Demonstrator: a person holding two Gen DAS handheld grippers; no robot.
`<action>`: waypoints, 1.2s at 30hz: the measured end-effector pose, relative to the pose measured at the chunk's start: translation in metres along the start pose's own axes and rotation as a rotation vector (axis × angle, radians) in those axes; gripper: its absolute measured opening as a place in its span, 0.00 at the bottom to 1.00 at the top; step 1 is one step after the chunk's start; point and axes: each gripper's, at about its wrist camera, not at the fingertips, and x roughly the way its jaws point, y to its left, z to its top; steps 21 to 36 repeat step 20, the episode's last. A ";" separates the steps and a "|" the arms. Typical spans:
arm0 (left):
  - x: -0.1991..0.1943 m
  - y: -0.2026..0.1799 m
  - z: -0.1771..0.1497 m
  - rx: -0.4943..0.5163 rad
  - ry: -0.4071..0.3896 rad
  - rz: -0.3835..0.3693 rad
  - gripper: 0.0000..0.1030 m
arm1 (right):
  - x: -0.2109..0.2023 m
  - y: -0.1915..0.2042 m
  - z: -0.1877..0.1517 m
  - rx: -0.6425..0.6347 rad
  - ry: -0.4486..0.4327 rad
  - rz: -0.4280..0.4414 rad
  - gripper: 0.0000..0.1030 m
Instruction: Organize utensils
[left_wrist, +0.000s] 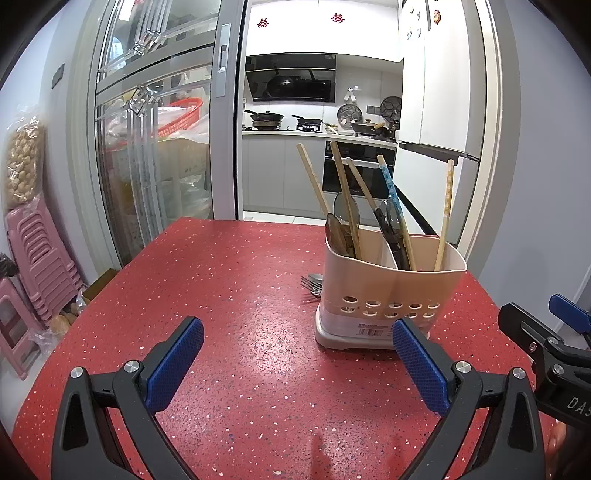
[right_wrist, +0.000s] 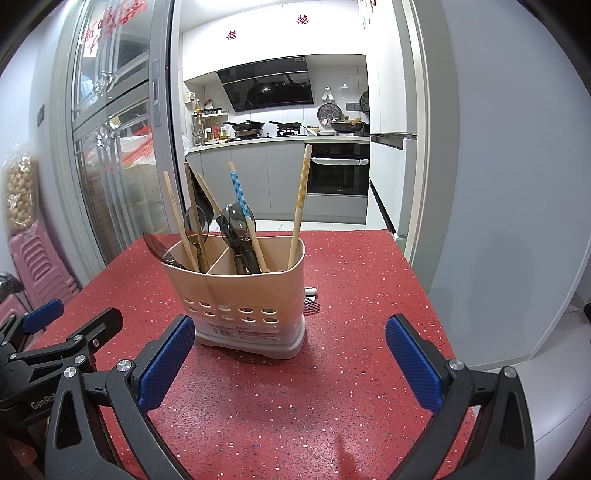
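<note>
A beige utensil holder (left_wrist: 391, 291) (right_wrist: 240, 291) with two compartments stands on the red speckled table (left_wrist: 229, 295) (right_wrist: 351, 295). It holds several chopsticks (left_wrist: 314, 181) (right_wrist: 301, 199) and dark spoons (left_wrist: 345, 210) (right_wrist: 197, 221). A metal fork (left_wrist: 310, 285) (right_wrist: 312, 306) lies on the table behind the holder, mostly hidden. My left gripper (left_wrist: 298, 363) is open and empty, just in front of the holder. My right gripper (right_wrist: 290, 363) is open and empty, in front of the holder; it also shows at the right of the left wrist view (left_wrist: 546, 332).
The table ends at a sliding glass door (left_wrist: 155, 147) and an open kitchen doorway (left_wrist: 321, 147). Pink stools (left_wrist: 40, 258) are stacked on the floor at the left. A white wall (right_wrist: 498, 184) runs along the table's right side.
</note>
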 end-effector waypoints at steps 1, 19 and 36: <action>0.000 0.000 0.000 -0.002 0.001 0.000 1.00 | 0.000 0.000 0.000 0.000 0.000 0.000 1.00; 0.001 0.004 -0.001 -0.009 0.002 -0.017 1.00 | 0.000 0.000 0.001 0.000 0.001 0.003 1.00; 0.001 0.003 -0.001 -0.007 0.002 -0.016 1.00 | 0.000 0.000 0.001 -0.001 0.001 0.003 1.00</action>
